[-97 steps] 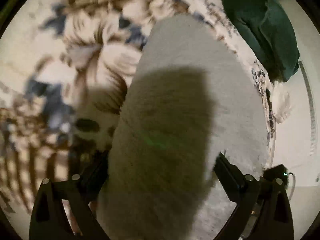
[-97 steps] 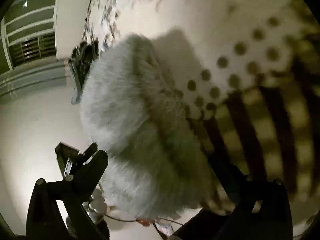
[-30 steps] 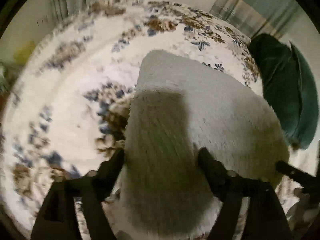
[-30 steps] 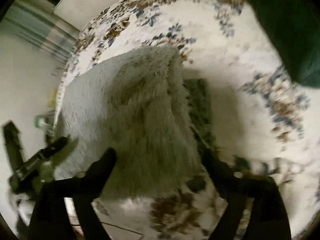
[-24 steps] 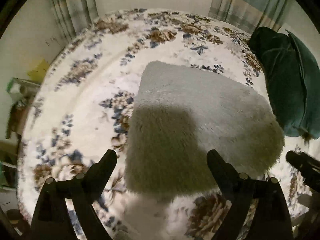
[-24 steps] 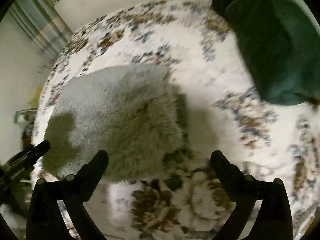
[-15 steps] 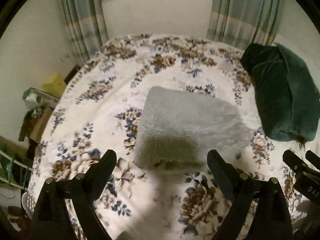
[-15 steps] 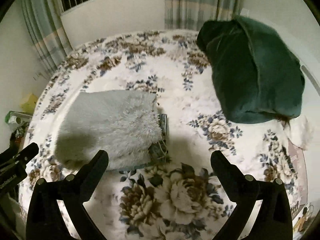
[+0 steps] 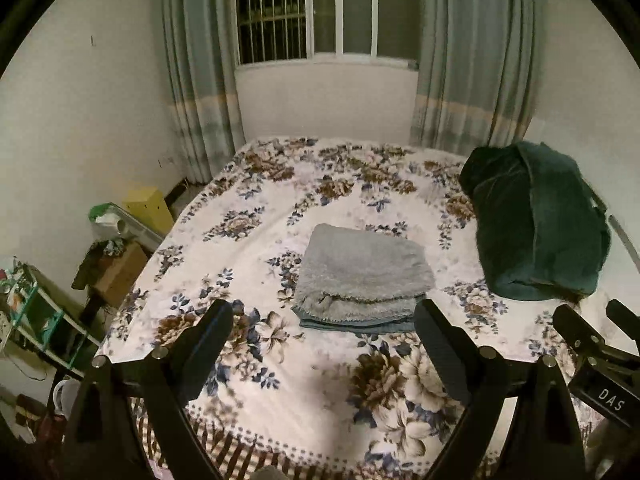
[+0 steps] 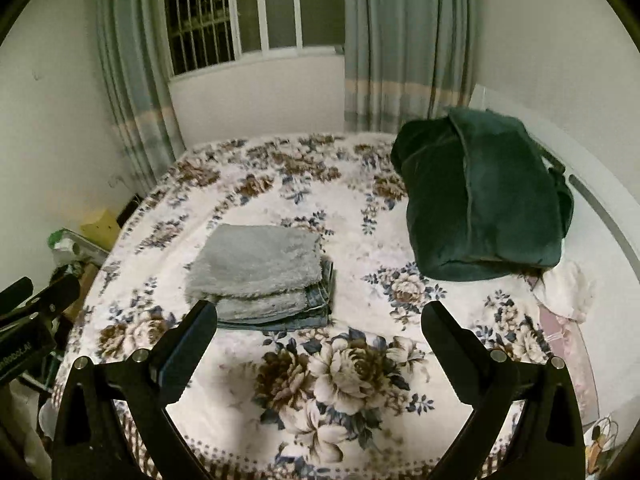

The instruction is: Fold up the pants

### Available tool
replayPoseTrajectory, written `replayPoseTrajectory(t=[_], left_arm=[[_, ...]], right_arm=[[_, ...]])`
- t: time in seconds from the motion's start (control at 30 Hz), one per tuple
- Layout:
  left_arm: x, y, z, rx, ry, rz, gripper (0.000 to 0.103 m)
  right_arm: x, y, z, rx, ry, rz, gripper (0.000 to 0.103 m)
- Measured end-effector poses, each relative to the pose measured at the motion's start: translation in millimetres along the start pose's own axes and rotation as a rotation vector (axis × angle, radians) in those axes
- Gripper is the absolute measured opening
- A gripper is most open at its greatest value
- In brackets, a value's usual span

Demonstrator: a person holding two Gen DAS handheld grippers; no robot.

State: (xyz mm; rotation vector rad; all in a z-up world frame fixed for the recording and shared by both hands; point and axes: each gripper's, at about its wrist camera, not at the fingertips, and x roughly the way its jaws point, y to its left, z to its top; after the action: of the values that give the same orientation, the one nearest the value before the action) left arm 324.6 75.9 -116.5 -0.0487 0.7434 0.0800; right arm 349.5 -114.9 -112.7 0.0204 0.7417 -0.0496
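A bedroom seen from two handheld grippers raised above the near edge of a bed (image 9: 248, 248) covered in a white spread with brown and blue flowers. The folded pants (image 9: 362, 276), grey and fluffy on the outside with blue denim showing at the lower layers, lie as a neat squarish stack near the middle of the bed, resting flat on the spread. In the right wrist view the same stack (image 10: 260, 270) sits left of centre, its denim edges visible along the right and near sides. The left gripper (image 9: 324, 338) hangs well clear of the pants with its two black fingers spread wide and nothing between them. The right gripper (image 10: 320, 334) is likewise held apart from the stack, fingers spread wide and empty. A dark green bundle of cloth (image 9: 536, 224) sits on the right side of the bed, well apart from the pants. At the far wall a barred window (image 9: 308, 8) stands between grey-green curtains (image 9: 468, 60). Left of the bed are a yellow box (image 9: 150, 208) and cluttered shelving (image 9: 36, 316)
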Motion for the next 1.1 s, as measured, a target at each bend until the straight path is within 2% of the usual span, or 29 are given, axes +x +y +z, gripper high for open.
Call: replayPoseTrajectory(t=[0.27,0.47,0.5,0.53,0.7,1.1], left_arm=[[-85.4,-2.6,-16.6,-0.013,-0.051,-0.017,0.092],[-119.6,-0.7,-19.6,-0.001,-0.076,-0.019,0.093],[-122.3,-0.5,-20.0,0.003,-0.077,-0.018,0.098],[-126.4,0.0,-21.6,0.007,-0.084,-0.016,0.103],[-138.9,3.8,-28.5,0.007,-0.104,-0.01,0.103],[-151.0,4.9,-29.4,0.014,-0.121,0.001,0.103]], right_arm=[[-119.8,-7.6,-17.8,-0.023,-0.098,0.017,0.103],[-186.2,-10.6,-24.3,-0.028,-0.137,0.022,0.103],[-196.7,-10.2,-26.2,-0.025,-0.141,0.025,0.103],[-202.2,-9.6,-26.8,-0.023,-0.144,0.027,0.103],[-223.1,-8.1,-29.8,-0.021,-0.159,0.038,0.103],[-235.6,-4.0,-33.8,-0.023,-0.156,0.055,0.103]])
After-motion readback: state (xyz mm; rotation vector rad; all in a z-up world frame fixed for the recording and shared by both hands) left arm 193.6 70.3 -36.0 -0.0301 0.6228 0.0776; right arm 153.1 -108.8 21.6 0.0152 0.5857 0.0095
